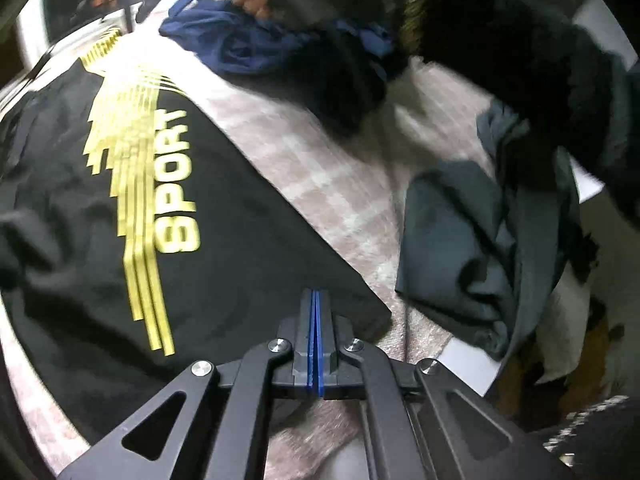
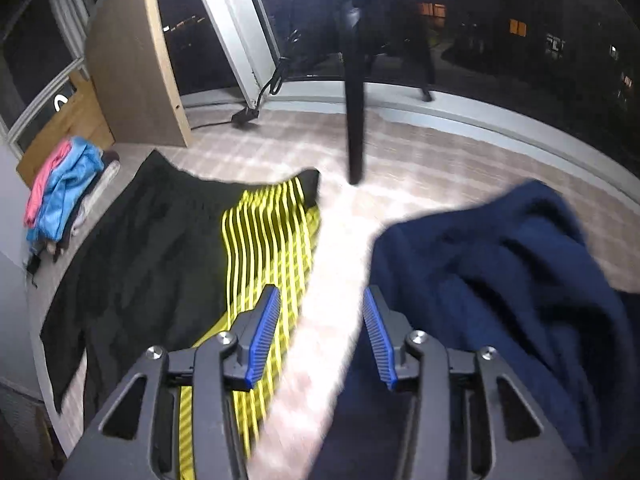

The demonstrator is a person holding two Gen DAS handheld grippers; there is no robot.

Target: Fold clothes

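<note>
Pink checked blanket (image 2: 420, 168) (night outside) meets dark window (image 2: 520, 40).

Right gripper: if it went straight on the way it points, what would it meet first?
The open right gripper points along a strip of bare pink checked cover, between the black yellow-striped garment and crumpled navy garment. It would probably meet that cover first; depth unclear.

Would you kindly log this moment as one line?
left gripper: shut, empty | right gripper: open | black SPORT shirt: spread flat | navy garment: crumpled
</note>
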